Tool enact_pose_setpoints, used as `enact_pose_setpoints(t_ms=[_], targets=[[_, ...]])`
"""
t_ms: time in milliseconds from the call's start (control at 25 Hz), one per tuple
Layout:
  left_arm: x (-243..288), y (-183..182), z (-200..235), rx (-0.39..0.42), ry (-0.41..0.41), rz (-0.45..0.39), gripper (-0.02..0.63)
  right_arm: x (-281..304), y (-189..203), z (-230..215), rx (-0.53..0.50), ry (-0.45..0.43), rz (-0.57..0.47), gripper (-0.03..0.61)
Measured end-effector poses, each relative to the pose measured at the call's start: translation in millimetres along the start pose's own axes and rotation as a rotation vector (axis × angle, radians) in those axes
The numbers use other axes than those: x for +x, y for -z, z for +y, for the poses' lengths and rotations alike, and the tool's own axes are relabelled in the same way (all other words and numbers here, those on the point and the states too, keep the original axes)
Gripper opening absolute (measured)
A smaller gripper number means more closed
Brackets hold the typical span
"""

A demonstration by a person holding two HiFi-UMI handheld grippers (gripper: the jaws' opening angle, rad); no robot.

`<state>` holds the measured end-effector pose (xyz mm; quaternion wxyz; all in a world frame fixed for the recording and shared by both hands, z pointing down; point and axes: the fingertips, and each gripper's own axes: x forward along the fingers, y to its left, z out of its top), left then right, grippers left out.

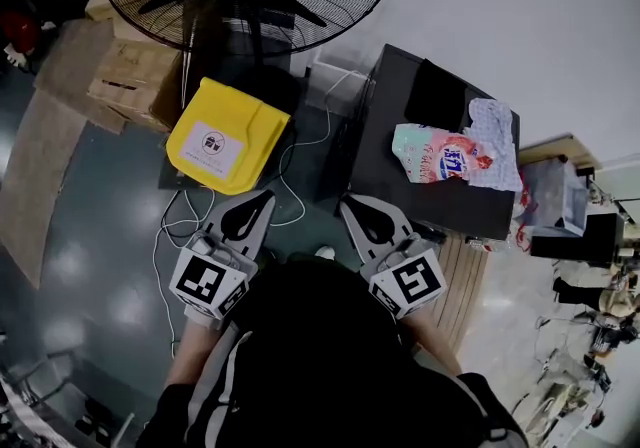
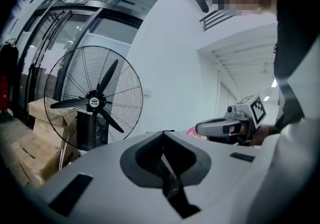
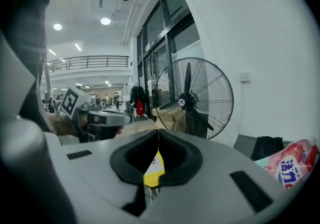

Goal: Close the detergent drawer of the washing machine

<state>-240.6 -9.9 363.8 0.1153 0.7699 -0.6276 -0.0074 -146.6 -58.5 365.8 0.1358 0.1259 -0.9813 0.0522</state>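
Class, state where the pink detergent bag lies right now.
Head view, right of centre: the detergent bag lies on the dark appliance top, beside a patterned cloth.

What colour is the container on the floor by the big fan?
The container is yellow with a white label, clearest in the head view.

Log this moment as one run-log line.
left claw: shut, empty | right claw: shut, empty | detergent bag: lying on black cabinet | drawer: not seen in any view
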Motion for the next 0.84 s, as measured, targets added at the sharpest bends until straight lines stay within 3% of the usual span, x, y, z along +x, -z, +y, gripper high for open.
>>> enact_pose_setpoints(t_ms=[200, 480, 840], targets=[[2.4, -0.3, -7.4, 0.031, 0.028, 0.004, 0.009, 2.6, 1.1, 1.0, 0.025, -0.009, 0.003, 0.015], [7.6, 6.4, -17.0, 0.013, 0.08, 0.034, 0.009, 2.7, 6.5, -0.8, 0.038, -0.012, 0.008, 0.015], [10.4, 15.2, -23.6, -0.052, 0.078, 0.05, 0.009, -7.2, 10.2, -2.0, 0.054, -0.023, 0.001, 0.015]])
